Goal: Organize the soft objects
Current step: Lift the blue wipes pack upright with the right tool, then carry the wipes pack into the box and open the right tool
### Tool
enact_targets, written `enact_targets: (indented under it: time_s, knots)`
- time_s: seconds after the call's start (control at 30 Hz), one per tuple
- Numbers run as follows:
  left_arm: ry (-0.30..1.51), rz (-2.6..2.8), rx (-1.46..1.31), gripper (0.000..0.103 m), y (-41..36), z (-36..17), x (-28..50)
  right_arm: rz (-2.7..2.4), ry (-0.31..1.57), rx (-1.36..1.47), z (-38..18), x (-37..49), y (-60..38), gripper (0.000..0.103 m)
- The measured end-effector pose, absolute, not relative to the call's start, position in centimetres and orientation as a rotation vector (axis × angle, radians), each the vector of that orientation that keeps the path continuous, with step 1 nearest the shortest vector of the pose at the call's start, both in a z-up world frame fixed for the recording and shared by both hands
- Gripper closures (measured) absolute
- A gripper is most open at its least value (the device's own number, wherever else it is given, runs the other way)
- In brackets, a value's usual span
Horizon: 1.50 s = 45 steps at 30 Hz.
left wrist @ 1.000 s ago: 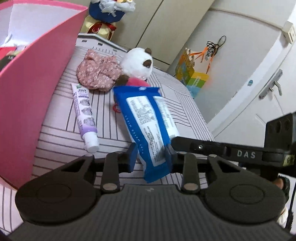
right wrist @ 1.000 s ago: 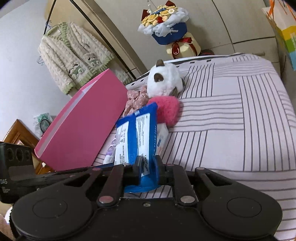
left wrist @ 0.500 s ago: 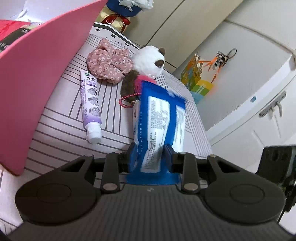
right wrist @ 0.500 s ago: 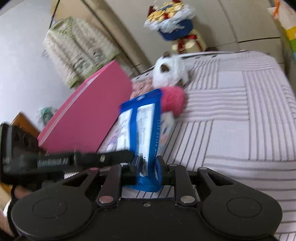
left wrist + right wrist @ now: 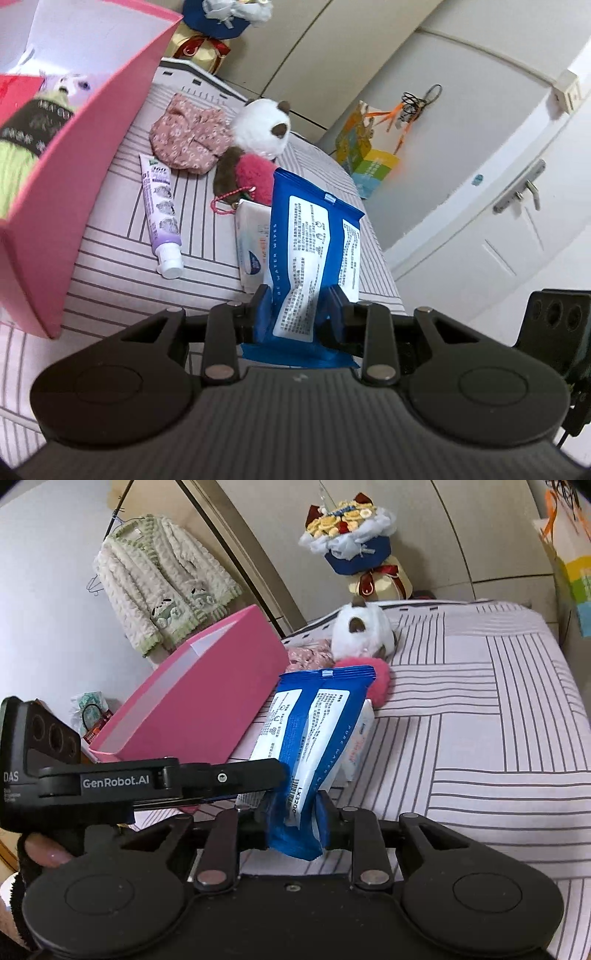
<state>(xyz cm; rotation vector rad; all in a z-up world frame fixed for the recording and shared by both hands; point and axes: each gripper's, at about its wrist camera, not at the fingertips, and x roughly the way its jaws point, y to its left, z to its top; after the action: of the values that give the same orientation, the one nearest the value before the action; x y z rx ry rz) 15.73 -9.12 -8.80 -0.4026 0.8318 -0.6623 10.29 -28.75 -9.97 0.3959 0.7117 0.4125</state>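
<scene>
Both grippers are shut on one blue pack of wet wipes (image 5: 312, 254), held upright above the striped bed; it also shows in the right wrist view (image 5: 314, 731). My left gripper (image 5: 301, 310) pinches its lower end across the width. My right gripper (image 5: 295, 814) pinches the same end from the other side. A white wipes pack (image 5: 251, 240), a pink fluffy ball (image 5: 255, 175), a white plush cat (image 5: 264, 127), a floral scrunchie (image 5: 190, 134) and a purple tube (image 5: 162, 214) lie on the bed.
An open pink box (image 5: 66, 177) stands at the left with knitted items inside; it shows in the right wrist view (image 5: 207, 698). A bouquet (image 5: 351, 546) stands at the bed's far end. Wardrobe doors (image 5: 498, 184) are to the right.
The blue wipes pack has been lifted from lying on the bed to standing upright between both grippers. The left gripper has moved nearer the pink box, whose inside now shows.
</scene>
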Motion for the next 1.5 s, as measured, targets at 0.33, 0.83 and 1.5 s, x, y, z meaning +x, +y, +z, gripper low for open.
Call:
enact_targets:
  time_s: [0.33, 0.83, 1.5]
  knots:
    - [0.845, -0.718, -0.317, 0.071, -7.3, -5.6, 12.8, 0.405, 0.756, 0.286, -6.2, 7.4, -25.2, 0.064]
    - [0.745, -0.692, -0.211, 0.071, -0.3, -0.1, 9.1, 0.514, 0.713, 0.182, -0.9, 5.7, -17.9, 0.062]
    - [0.654, -0.493, -0.233, 0.07, 9.1, 2.4, 15.3, 0.646, 0.655, 0.162, 0.5, 15.1, -8.8, 0.062]
